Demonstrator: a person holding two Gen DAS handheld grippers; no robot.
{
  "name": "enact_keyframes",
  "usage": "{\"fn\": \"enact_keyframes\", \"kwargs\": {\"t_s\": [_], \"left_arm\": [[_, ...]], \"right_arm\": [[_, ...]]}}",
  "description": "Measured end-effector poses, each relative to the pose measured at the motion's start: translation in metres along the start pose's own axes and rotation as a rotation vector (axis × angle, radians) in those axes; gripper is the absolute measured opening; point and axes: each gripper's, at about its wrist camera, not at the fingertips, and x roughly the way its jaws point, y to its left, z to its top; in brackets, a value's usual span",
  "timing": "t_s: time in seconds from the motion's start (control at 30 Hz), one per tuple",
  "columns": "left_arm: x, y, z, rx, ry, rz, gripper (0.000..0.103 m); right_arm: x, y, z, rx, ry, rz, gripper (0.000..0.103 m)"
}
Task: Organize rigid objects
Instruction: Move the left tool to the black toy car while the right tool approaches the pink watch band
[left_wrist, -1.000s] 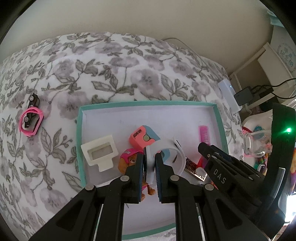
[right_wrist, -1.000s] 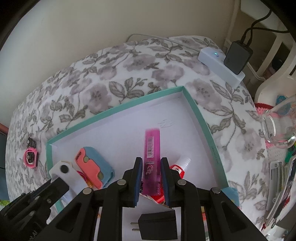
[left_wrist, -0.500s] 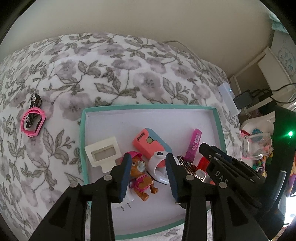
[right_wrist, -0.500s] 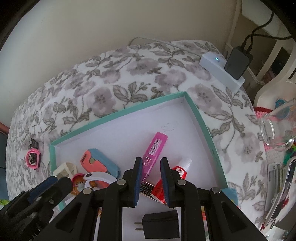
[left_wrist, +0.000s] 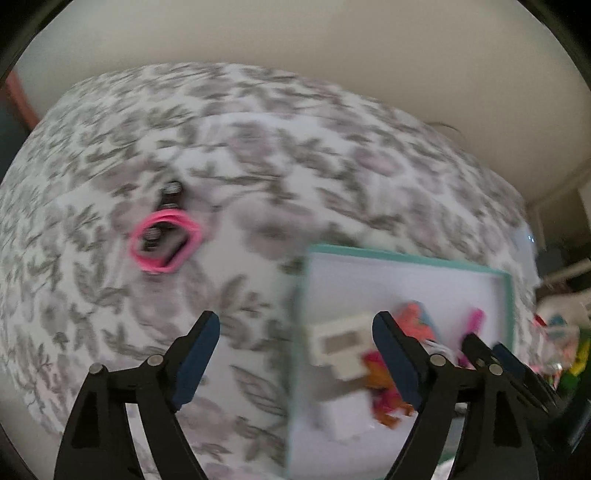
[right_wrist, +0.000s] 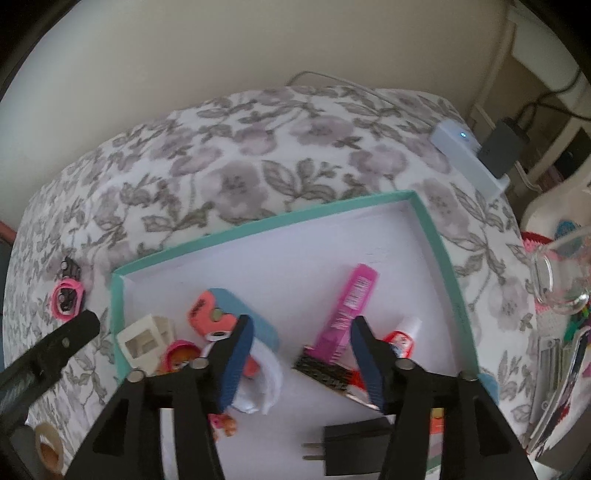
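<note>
A teal-rimmed white box (right_wrist: 441, 251) lies on the floral bedspread and holds a pink tube (right_wrist: 351, 302), a coral and blue case (right_wrist: 218, 314), a white frame (right_wrist: 142, 339), a white ring-shaped piece (right_wrist: 262, 384), a toy pup (right_wrist: 177, 354), a small glue bottle (right_wrist: 404, 334) and a black plug (right_wrist: 351, 448). My right gripper (right_wrist: 301, 354) is open and empty above the box's middle. My left gripper (left_wrist: 295, 354) is open and empty over the box's left rim (left_wrist: 301, 332). A pink band around a small black toy car (left_wrist: 166, 240) lies on the bedspread, left of the box.
A white power strip with a black adapter (right_wrist: 476, 155) sits at the bed's far right edge. A clear glass (right_wrist: 557, 273) and assorted clutter (right_wrist: 561, 369) stand to the right. A tape roll (right_wrist: 48, 446) lies at the lower left. The left wrist view is motion-blurred.
Both grippers have opened wide. The left gripper let go of the white ring piece into the box and swung left toward the pink band. The right gripper let go of the pink tube and rose.
</note>
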Motion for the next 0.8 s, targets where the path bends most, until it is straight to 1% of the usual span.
{"fn": "enact_keyframes", "kwargs": {"t_s": [0.07, 0.1, 0.13, 0.3, 0.4, 0.5, 0.6, 0.8], "left_arm": [[0.003, 0.019, 0.004, -0.043, -0.003, 0.031, 0.09], [0.005, 0.028, 0.005, -0.063, -0.006, 0.045, 0.091], [0.005, 0.036, 0.007, -0.08, -0.008, 0.057, 0.091], [0.008, 0.074, 0.014, -0.161, -0.016, 0.095, 0.092], [0.01, 0.089, 0.017, -0.187, -0.017, 0.102, 0.092], [0.011, 0.107, 0.018, -0.218, -0.015, 0.108, 0.093], [0.012, 0.123, 0.02, -0.247, -0.014, 0.113, 0.098], [0.009, 0.155, 0.025, -0.317, -0.034, 0.124, 0.098]], "right_arm": [[-0.001, 0.01, 0.0, -0.014, -0.006, 0.015, 0.064], [-0.002, 0.015, 0.0, -0.022, -0.009, 0.024, 0.068], [-0.002, 0.02, -0.001, -0.028, -0.011, 0.032, 0.07], [-0.003, 0.05, -0.002, -0.068, -0.019, 0.067, 0.072], [-0.004, 0.069, -0.004, -0.095, -0.029, 0.086, 0.08], [-0.004, 0.088, -0.004, -0.12, -0.04, 0.109, 0.081], [-0.003, 0.107, -0.006, -0.148, -0.042, 0.134, 0.082], [0.0, 0.14, -0.013, -0.184, -0.041, 0.188, 0.082]]}}
